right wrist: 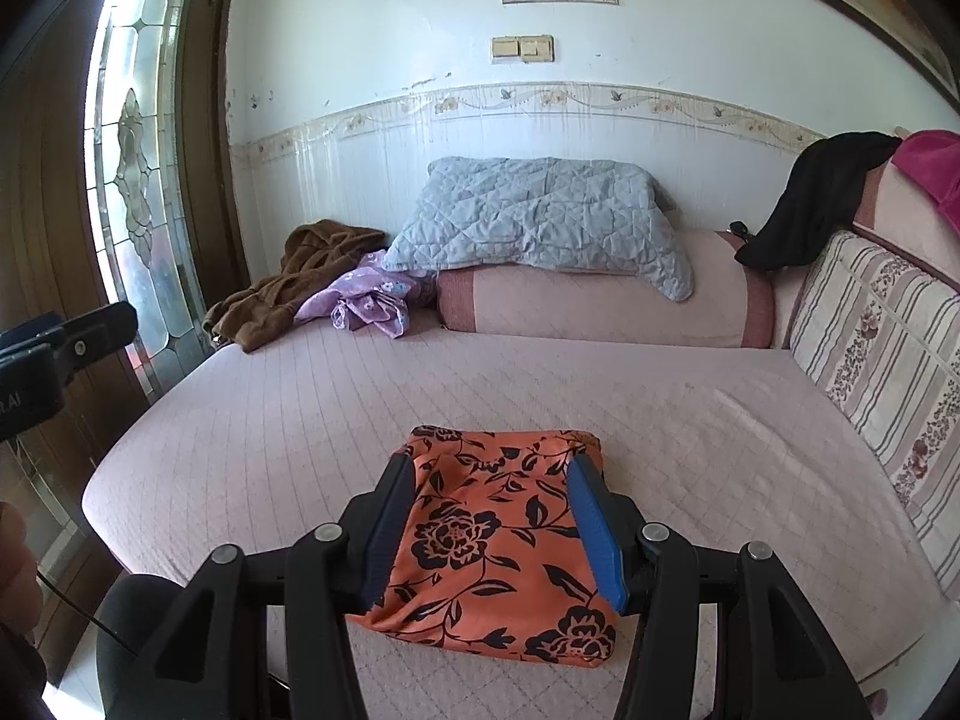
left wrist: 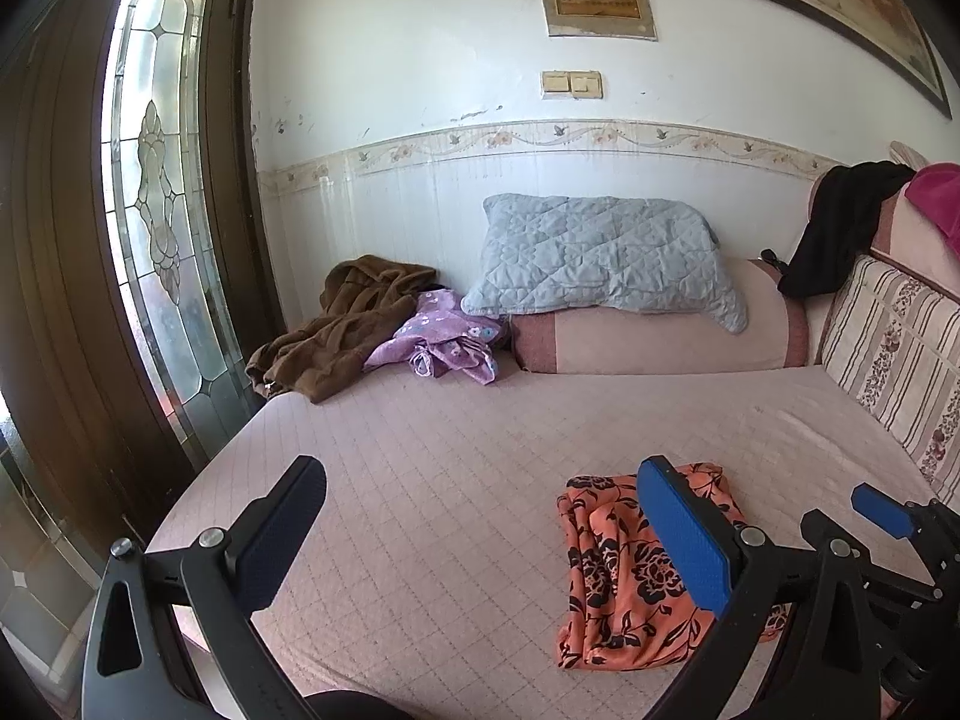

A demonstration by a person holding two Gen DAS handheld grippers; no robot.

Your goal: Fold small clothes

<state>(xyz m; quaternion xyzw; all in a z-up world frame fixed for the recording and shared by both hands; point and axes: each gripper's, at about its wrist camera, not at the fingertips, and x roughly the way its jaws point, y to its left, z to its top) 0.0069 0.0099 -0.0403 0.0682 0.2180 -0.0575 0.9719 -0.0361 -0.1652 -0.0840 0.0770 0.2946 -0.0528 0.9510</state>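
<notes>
Two tools hover over the bed: left tool spread wide and empty, right tool half-spread astride the folded orange floral garment, seemingly not pinching it. Closing carelessly could drag slippery layers and undo the fold.

The orange cloth with a black flower print lies folded into a compact, roughly rectangular bundle, flat on the pink quilted bed near its front edge. Its left side shows bunched pleats; the top layer is fairly smooth.
</notes>
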